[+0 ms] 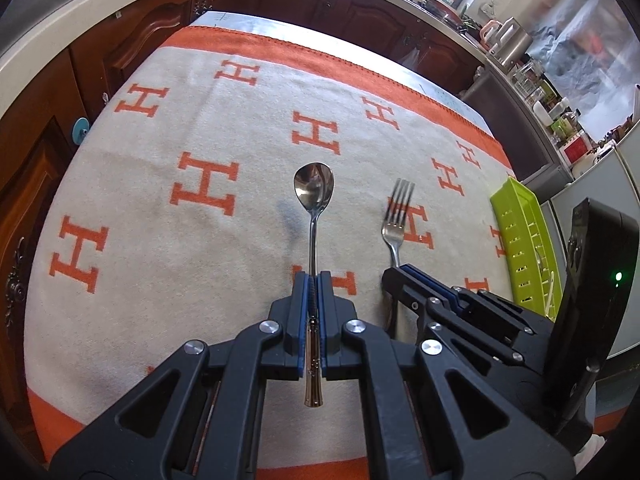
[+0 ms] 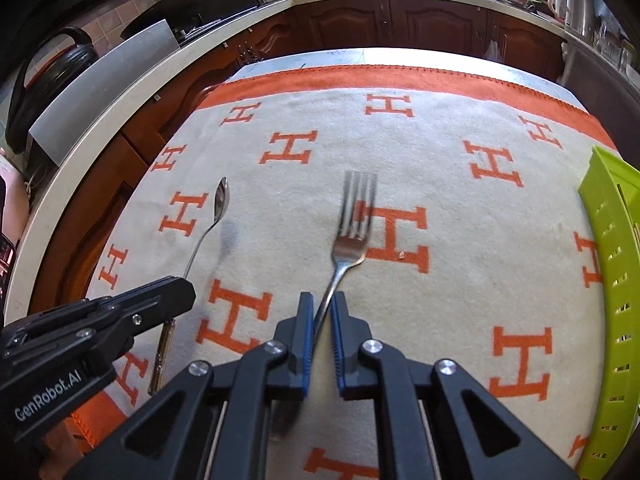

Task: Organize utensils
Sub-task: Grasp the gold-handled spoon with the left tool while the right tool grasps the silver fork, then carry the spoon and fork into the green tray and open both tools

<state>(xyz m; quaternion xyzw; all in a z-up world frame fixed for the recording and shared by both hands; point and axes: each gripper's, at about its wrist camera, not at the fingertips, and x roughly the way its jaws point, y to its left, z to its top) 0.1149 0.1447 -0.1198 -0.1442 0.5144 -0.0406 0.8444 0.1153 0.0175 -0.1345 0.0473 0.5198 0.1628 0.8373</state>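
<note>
My left gripper is shut on a steel spoon and holds it by the handle above the cloth, bowl pointing away. My right gripper is shut on a steel fork, tines pointing away, also lifted above the cloth. In the left wrist view the right gripper and the fork show to the right. In the right wrist view the left gripper and the spoon show to the left. A lime green slotted tray stands at the table's right edge; it also shows in the right wrist view.
The table is covered by a beige cloth with orange H letters and an orange border. Dark wooden cabinets and a pale countertop run around the far and left sides. Bottles and kitchen jars stand at the far right.
</note>
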